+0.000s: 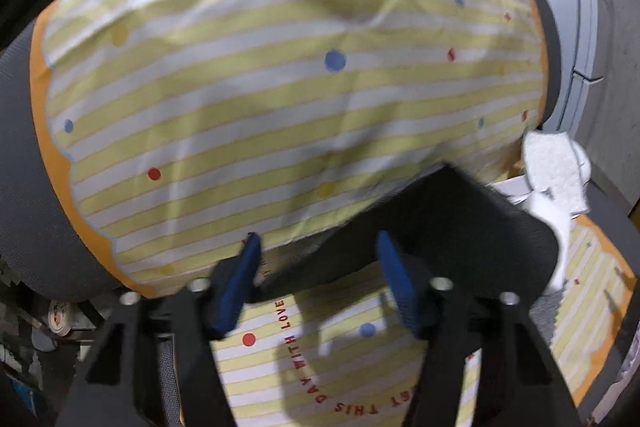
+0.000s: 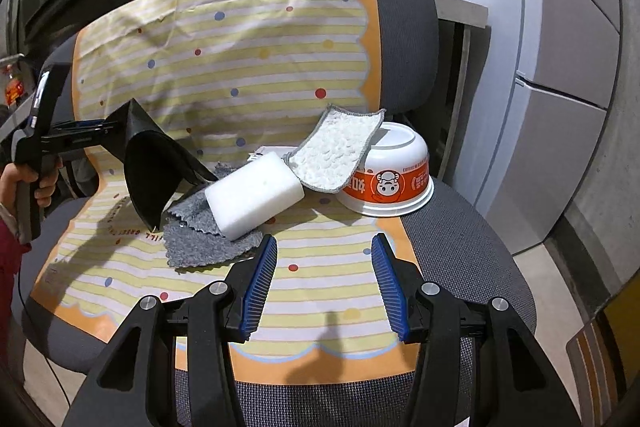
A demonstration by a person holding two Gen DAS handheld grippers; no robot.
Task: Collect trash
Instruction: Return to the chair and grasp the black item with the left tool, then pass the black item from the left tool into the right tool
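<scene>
A: While the grey mesh office chair (image 2: 460, 239) carries everything, what lies on it?

B: Largest first: a yellow-and-white striped plastic sheet with coloured dots and an orange scalloped border (image 2: 240, 67) drapes over the backrest and seat. On the seat sits an upturned white paper bowl with an orange printed band (image 2: 394, 183), a white fluffy cloth edged in grey (image 2: 336, 151) leaning on it, a white foam block (image 2: 256, 199) just beside that, and a grey zigzag-edged rag (image 2: 200, 247) beneath the block.

A: And the grippers?

B: The left gripper (image 2: 106, 131) pinches a black dustpan-like scoop (image 2: 152, 167), whose lip rests near the grey rag. In its own view the blue pads straddle the scoop's rear edge. The right gripper (image 2: 324, 283) hovers over the seat's front, spread wide and empty.

A: Which step, then?

B: I judge it the gathering stage; nothing is in the scoop yet. Next, the right gripper probably must reach forward, close on the foam block or rag, and move it into the scoop while the left holds it steady.
</scene>
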